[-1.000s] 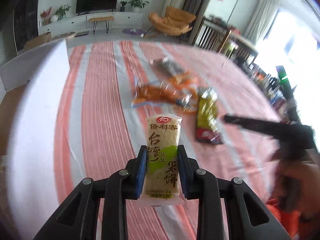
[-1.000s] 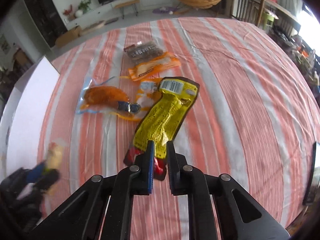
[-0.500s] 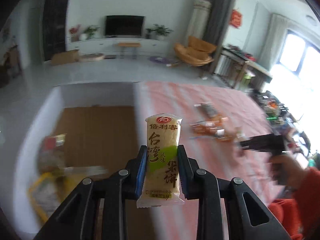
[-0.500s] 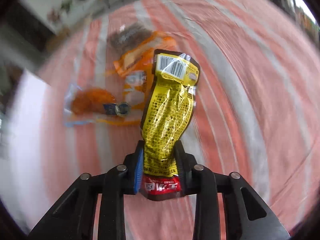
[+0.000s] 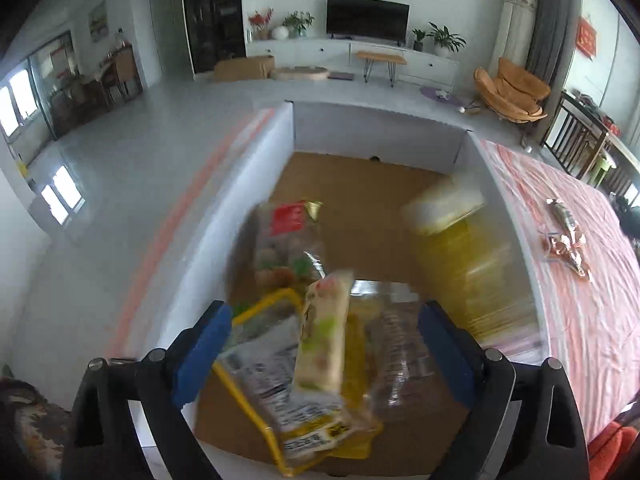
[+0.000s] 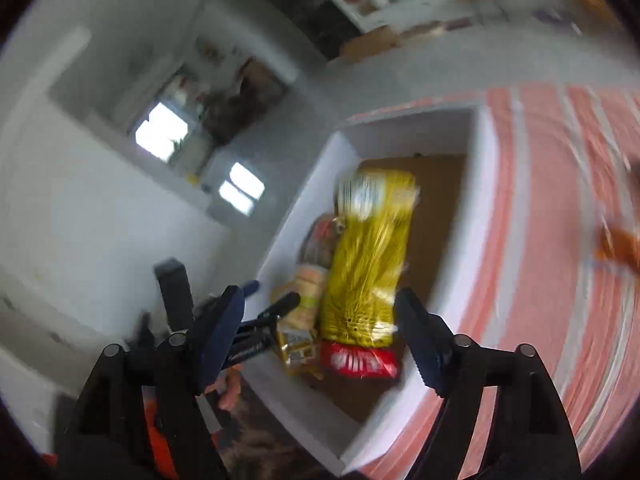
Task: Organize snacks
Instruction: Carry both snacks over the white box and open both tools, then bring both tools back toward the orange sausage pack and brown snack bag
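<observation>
My left gripper [image 5: 322, 344] hangs over the white box [image 5: 400, 132], its jaws opening wide. The cream and green rice cracker packet [image 5: 324, 336] drops loose between them, touching neither pad. My right gripper [image 6: 320, 320] is over the same box [image 6: 476, 220], jaws also opening. The yellow packet with a red end [image 6: 368, 256] falls free between its blue pads. In the left wrist view that yellow packet [image 5: 472, 264] is a blur by the box's right wall. A black finger [image 6: 276, 310] of the left gripper shows beside the cracker packet [image 6: 308, 292].
The box's brown floor holds a clear packet with a red label [image 5: 288, 240], a yellow-edged packet [image 5: 280, 392] and a clear wrapped one [image 5: 400, 352]. To the right lies the red-striped cloth [image 5: 592, 300] with loose snacks [image 5: 564, 236]. Grey floor lies left of the box.
Both grippers swung from the striped table to above the box. Each was shut on its packet and now stands wide, and the cracker packet and the yellow packet drop free.
</observation>
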